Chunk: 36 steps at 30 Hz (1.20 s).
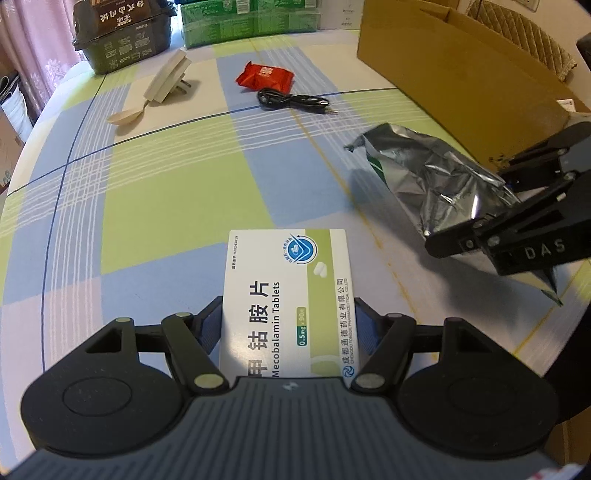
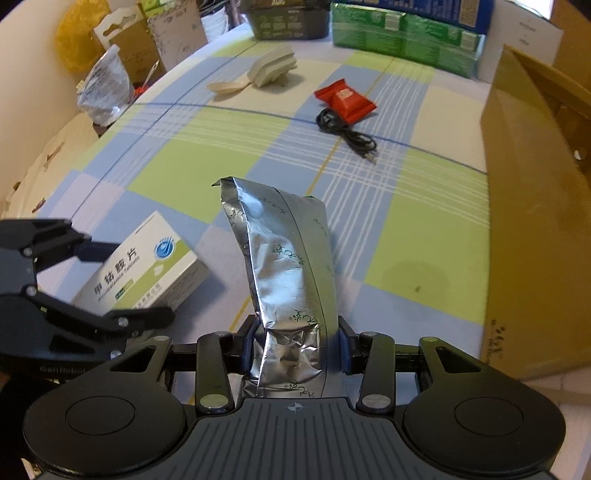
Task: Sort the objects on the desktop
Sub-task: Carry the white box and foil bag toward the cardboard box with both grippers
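Observation:
A white and green tablet box (image 1: 288,288) sits between the pads of my left gripper (image 1: 288,317), which is shut on its two long sides. The right wrist view shows the same box (image 2: 147,262) low over the checked tablecloth, held by the left gripper (image 2: 125,284). My right gripper (image 2: 295,347) is shut on the lower end of a crumpled silver foil pouch (image 2: 284,251), which sticks up and forward. From the left wrist view, the pouch (image 1: 424,173) and right gripper (image 1: 476,206) are at the right, next to the cardboard box.
A large open cardboard box (image 2: 535,221) stands along the right. Farther back lie a red snack packet (image 1: 264,75), a coiled black cable (image 1: 291,101), a white plug adapter (image 1: 168,77) and a pale spoon (image 1: 125,116). Green packs (image 1: 251,22) and a dark carton (image 1: 122,37) line the far edge.

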{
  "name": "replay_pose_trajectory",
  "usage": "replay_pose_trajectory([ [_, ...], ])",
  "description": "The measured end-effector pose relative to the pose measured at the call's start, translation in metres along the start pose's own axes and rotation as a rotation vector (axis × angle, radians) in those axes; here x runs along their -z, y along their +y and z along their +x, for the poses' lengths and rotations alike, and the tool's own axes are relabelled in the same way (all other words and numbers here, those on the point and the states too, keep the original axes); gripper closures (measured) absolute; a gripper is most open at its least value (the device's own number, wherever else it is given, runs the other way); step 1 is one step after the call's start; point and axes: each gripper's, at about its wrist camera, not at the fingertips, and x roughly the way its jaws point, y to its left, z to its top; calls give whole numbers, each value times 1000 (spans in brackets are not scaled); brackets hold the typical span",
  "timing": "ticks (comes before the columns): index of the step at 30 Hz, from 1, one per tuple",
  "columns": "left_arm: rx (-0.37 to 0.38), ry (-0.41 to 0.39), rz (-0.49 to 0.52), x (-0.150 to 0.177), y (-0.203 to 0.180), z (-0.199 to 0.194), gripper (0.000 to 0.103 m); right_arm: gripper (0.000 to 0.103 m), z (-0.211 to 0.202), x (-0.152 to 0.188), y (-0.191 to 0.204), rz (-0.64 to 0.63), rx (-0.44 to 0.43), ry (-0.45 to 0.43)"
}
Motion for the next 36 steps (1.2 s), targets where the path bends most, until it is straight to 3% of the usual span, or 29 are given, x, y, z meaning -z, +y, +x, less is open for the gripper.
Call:
replay_pose_trajectory([
  [10,-11,-49,-85,7,-14,-41,37,64,-54,0,5,21,10,-90],
  [20,-27,-98,-77,-4,-33,-79,37,64,-104,-1,-1,43,24,-171],
  [26,-17,-129,-38,-28,-58,-94,37,64,-142,-7,-26,81,60,-222],
  [36,68,-197,10,-104,-115,-110,37,64,-201,-15,-116,197,183,-282],
])
